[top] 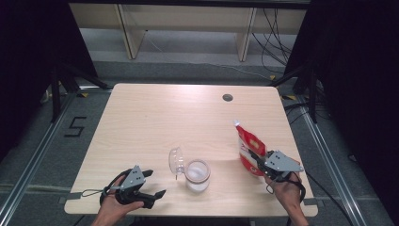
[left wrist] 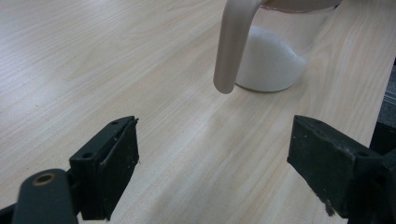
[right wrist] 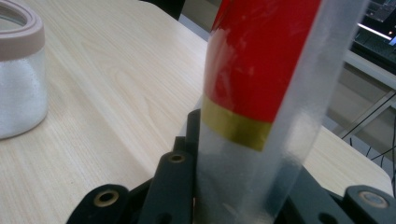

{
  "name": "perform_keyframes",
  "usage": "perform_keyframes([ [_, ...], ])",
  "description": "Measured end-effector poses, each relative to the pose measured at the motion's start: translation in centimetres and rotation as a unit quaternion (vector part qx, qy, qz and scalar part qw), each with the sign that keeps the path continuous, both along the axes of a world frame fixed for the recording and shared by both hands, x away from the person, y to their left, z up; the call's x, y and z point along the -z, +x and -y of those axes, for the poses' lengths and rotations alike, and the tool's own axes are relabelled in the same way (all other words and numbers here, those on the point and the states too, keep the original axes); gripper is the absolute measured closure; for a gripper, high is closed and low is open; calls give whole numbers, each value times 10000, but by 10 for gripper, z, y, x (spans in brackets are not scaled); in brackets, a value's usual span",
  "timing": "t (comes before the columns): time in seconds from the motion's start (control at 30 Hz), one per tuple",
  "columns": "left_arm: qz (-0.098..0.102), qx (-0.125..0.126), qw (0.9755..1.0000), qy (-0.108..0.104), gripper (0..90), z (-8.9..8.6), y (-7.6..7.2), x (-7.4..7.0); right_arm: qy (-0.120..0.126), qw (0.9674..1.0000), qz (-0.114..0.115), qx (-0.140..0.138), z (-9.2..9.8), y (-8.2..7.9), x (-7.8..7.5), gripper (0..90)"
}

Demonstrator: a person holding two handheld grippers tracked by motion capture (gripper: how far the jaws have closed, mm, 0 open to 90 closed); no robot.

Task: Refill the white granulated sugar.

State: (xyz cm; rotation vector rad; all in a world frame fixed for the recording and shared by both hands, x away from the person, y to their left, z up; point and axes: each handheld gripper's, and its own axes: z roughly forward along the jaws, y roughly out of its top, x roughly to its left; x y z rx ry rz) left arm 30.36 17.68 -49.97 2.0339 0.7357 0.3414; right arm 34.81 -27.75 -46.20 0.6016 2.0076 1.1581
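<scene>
A pale wooden table (top: 155, 117) is standing on a grey floor, with dark curtains hanging at both sides and a floor marking reading "5" (top: 75, 126) showing to its left. Near the front edge a clear glass jar (top: 197, 175) is sitting upright with its hinged lid (top: 176, 160) tipped open at its left; white powder is lying heaped in the bottom of it. To the right, near the table's right edge, a red and white pouch (top: 247, 149) with a clear sealed edge is standing upright, and its print is too blurred to read. The right gripper (top: 258, 161) is pinching the pouch's lower edge, its jaws pressing on the clear plastic. The left gripper (top: 155, 184) is hovering just left of the jar, its jaws spread wide with nothing between them
</scene>
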Motion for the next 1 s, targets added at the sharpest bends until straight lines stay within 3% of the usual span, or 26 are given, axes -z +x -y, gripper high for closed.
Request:
perform_keyframes([
  [0.07,66,67,10000,19,157,0,1,0,61,10000,-2,42,0,-1,1,794],
  [0.13,61,70,9999,49,157,0,1,0,156,9998,-45,82,1,-1,2,794],
  [0.2,-27,-16,10000,-75,157,2,-1,1,185,9997,-59,142,2,-2,2,793],
  [0.33,0,2,10000,-27,157,0,0,0,228,9996,-88,172,5,-3,3,792],
  [1.0,60,65,9999,50,157,-1,1,0,308,9990,-154,296,11,-11,6,744],
])
